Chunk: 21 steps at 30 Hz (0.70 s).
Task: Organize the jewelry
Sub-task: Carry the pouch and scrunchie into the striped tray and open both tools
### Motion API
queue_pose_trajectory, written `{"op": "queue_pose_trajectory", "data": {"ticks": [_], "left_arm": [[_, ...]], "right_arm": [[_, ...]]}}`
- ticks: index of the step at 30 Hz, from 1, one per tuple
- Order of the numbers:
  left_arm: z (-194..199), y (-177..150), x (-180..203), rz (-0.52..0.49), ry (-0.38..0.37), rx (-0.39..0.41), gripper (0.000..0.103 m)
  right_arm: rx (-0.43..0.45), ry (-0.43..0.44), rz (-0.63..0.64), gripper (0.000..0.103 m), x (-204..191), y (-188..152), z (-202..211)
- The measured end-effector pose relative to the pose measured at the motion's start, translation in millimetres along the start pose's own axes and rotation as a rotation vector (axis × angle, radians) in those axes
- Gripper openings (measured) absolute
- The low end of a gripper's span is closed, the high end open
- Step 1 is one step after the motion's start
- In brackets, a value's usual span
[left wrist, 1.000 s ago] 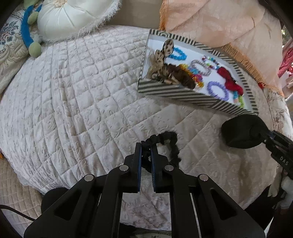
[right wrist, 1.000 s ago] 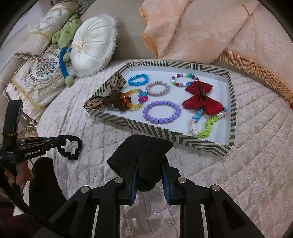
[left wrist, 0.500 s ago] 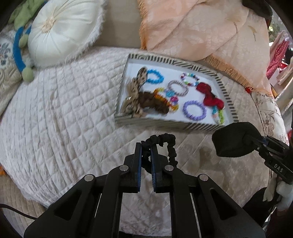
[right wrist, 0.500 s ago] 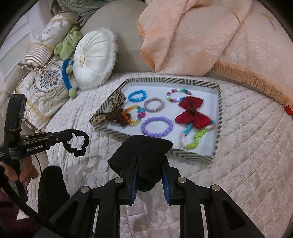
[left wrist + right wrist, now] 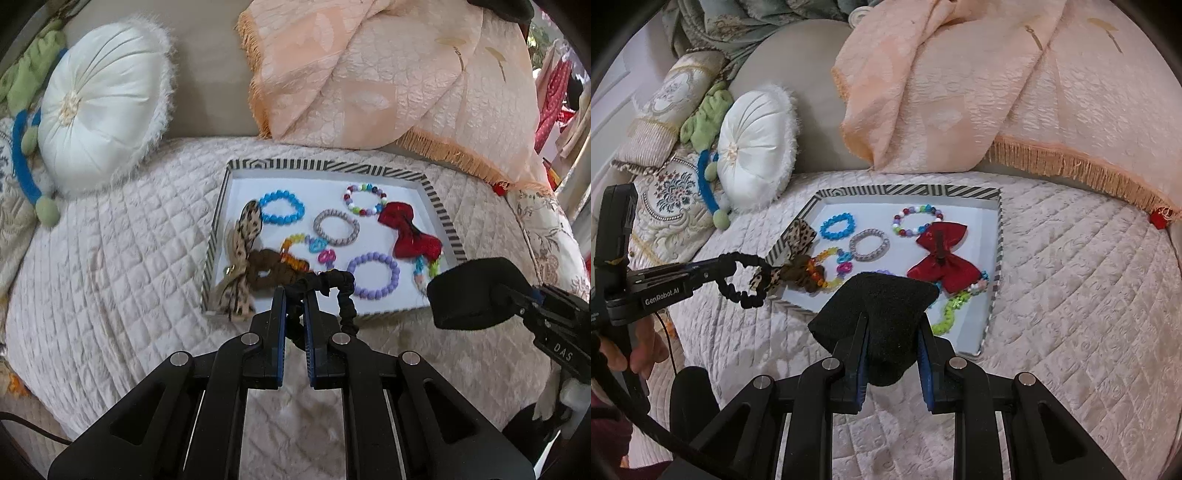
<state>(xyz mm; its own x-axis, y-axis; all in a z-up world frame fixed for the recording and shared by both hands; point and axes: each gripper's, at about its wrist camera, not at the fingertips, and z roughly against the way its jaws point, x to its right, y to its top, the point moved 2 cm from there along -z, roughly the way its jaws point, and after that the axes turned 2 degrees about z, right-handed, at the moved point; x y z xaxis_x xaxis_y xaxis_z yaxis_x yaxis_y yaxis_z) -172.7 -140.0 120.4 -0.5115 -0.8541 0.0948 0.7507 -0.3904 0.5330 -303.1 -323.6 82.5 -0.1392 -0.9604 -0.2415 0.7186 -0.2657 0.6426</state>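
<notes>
Scrunchie (image 5: 341,291), black ruched loop, pinched in left claw (image 5: 298,295)

Tray (image 5: 439,203) rim blk/wht stripes; bow (image 5: 942,254) red; scrunchie (image 5: 742,277) blk; quilt (image 5: 110,258) cream.

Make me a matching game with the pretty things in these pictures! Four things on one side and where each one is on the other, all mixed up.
Things:
1. black scrunchie
2. black pouch
3. red bow
4. white cushion

Places:
A. lying in the striped tray
B. pinched in the left gripper
C. on the bed beyond the tray's left end
D. clamped in the right gripper

Pairs: 1-B, 2-D, 3-A, 4-C
</notes>
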Motion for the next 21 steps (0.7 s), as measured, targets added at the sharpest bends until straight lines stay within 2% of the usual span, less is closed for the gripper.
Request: {"op": "queue_pose_trajectory", "data": {"ticks": [9,21], "left_arm": [[-27.9,32.1,12.1,-0.008,0.008,-0.008,0.008],[-95.3,88.2,25.0,0.062,-0.028,-0.056,0.008]], "right_arm": [[-0.005,0.012,-0.03,0.021,14.0,10.9,-15.6],[-0.043,0.027,-0.038,0.021,18.7,35.0,-63.3]]}}
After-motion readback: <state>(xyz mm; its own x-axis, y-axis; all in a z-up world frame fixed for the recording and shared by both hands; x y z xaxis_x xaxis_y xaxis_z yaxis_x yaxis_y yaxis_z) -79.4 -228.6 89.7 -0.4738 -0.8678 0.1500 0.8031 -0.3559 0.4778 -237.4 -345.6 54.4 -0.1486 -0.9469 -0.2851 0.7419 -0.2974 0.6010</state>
